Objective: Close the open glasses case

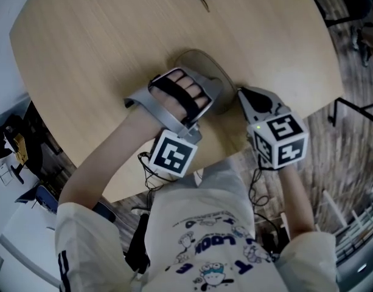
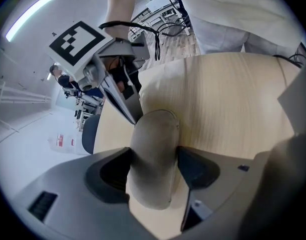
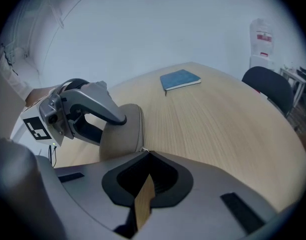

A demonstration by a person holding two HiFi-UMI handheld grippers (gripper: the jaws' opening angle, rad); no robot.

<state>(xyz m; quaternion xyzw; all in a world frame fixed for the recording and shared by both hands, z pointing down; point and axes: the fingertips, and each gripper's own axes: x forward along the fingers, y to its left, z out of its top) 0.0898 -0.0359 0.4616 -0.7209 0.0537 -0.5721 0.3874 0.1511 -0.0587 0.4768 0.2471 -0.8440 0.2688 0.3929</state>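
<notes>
The glasses case (image 3: pixel 120 131) lies on the wooden table (image 1: pixel 113 41), in the middle of the head view and low centre in my left gripper view. My left gripper (image 2: pixel 153 159) straddles it with the jaws set wide, both pads against its sides, so I hold it steady. My right gripper (image 3: pixel 145 151) has its jaws pressed together with nothing between them, and its tip is just beside the case's near end. The lid looks down or almost down, but I cannot tell whether it has latched. I judge this to be the final closing press. Next I should bring the closed right tip onto the lid and push down firmly, bracing with the left so the case does not slide.
</notes>
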